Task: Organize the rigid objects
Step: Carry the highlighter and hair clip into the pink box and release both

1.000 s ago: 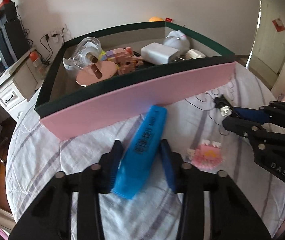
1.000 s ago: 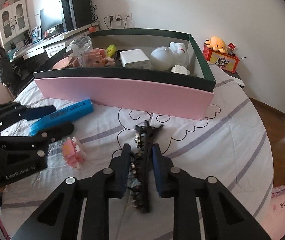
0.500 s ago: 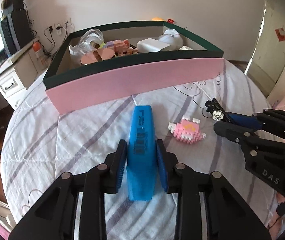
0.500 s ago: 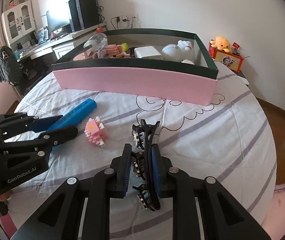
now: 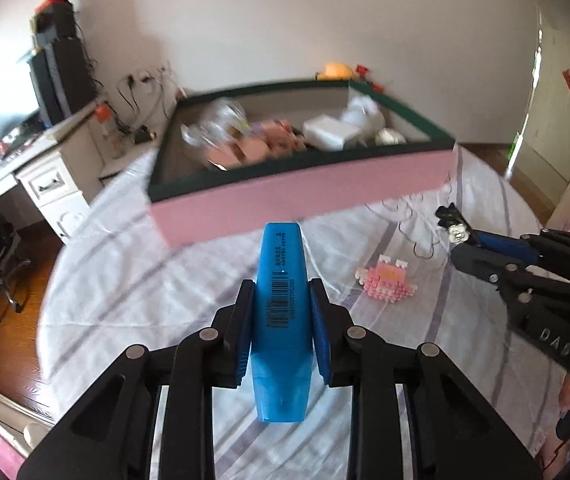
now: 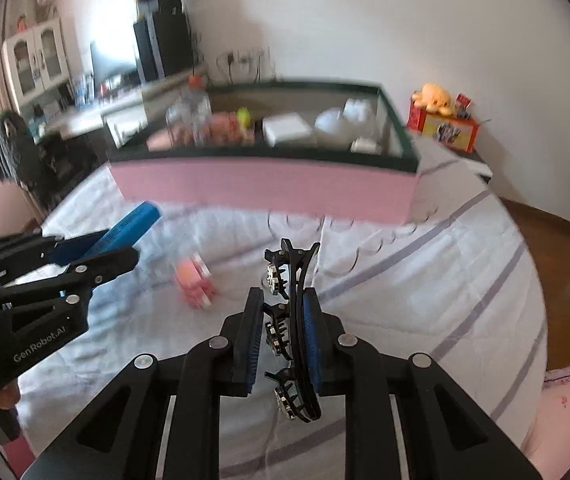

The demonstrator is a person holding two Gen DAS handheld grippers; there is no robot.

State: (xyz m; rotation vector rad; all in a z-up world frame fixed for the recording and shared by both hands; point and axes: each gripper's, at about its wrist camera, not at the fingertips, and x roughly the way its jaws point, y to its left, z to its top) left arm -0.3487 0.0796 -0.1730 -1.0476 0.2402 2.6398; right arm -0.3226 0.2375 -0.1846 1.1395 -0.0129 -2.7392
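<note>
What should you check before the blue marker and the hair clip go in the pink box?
1. Left gripper shut on the blue marker: ok; its jaws have just been closing, pads on both sides.
2. Right gripper shut on the black hair clip: ok.
3. Marker lifted off the bedsheet: cannot tell.
4. Pink box open on top: ok.
5. Free room inside the box: cannot tell, its contents are blurred.
6. Pink block toy out of both grippers: ok, it lies on the sheet between them.

Count: 1 blue highlighter [image 5: 281, 312]; 1 black hair claw [image 6: 291, 320]; 1 pink block toy [image 5: 388, 280], 3 o'clock of highlighter; 1 pink box [image 5: 301, 196].
</note>
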